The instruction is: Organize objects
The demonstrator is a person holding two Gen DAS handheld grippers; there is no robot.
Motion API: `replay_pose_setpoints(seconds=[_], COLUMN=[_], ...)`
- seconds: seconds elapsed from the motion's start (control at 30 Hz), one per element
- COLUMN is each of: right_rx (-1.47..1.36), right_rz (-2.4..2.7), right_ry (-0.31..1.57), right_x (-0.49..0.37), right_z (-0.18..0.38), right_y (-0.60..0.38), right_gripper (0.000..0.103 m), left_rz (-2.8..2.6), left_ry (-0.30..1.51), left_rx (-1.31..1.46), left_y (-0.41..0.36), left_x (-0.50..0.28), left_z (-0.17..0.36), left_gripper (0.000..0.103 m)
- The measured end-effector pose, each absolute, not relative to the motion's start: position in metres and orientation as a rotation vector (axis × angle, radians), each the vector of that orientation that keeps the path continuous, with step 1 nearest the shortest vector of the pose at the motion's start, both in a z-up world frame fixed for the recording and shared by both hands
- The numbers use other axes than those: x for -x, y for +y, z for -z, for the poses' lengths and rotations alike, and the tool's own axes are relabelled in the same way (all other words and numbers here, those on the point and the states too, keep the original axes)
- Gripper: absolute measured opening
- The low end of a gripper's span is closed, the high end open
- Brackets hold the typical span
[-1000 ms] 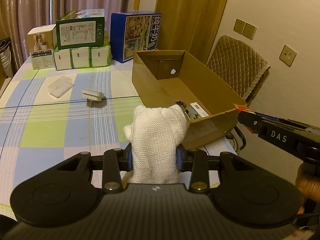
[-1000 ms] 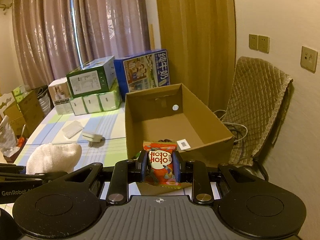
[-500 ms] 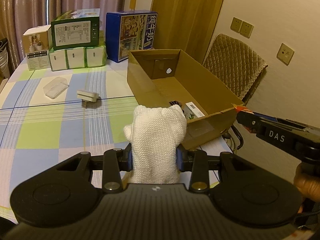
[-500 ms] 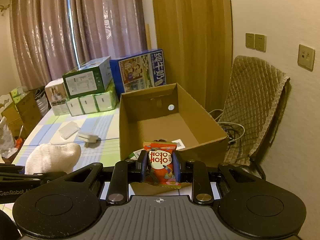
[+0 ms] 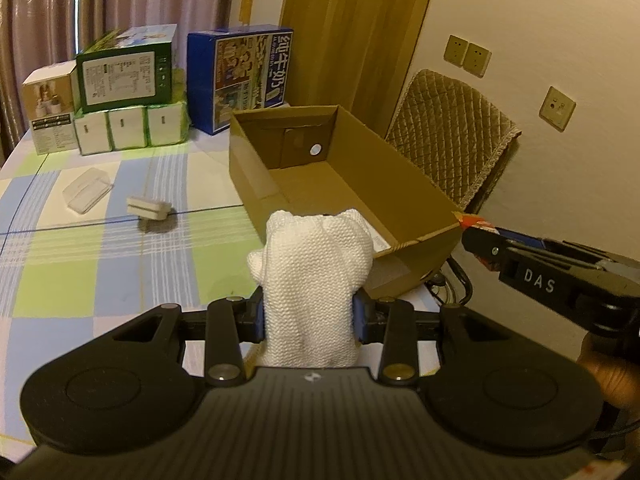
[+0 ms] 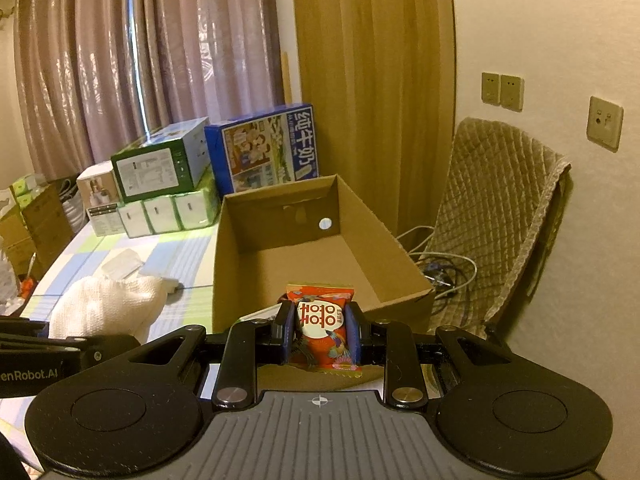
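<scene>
Left wrist view: left gripper [image 5: 307, 316] fingers clamp a white knitted cloth bundle [image 5: 314, 276] before the open brown cardboard box [image 5: 416, 188]; right gripper [image 6: 320, 334] fingers clamp a red snack packet [image 6: 322, 326].

Both views sit just behind their own fingers and look forward along them, over the near edge of the checked table [image 5: 120, 264] toward the curtained far wall. The left wrist view looks down more steeply, with the open cardboard box [image 5: 400, 184] ahead and to its right. The right wrist view sits further right and more level, facing straight into that box [image 6: 256, 248]. Both share the box, the stacked cartons [image 5: 132, 76] at the far left, and the quilted chair [image 6: 500, 200] at right.
</scene>
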State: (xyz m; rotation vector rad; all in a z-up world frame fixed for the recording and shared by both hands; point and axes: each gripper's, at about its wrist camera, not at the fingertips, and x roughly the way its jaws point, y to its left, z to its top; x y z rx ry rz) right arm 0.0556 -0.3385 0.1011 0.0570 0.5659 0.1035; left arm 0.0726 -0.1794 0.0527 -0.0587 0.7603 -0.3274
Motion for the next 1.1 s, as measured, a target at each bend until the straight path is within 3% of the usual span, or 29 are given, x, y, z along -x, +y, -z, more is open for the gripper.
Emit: replay_pose_setpoints(seconds=[1.1], right_rx=[-0.033], right_rz=[-0.105], right_ry=[0.569], right_x=[-0.090], right_z=[-0.103], right_y=[-0.365], right_gripper=[0.024], left_rz=[0.381], left_ry=[0.763], left_rx=[0.030], left_y=[-0.222], left_x=[-0.114], left_z=[-0.056], left_gripper=[0.034])
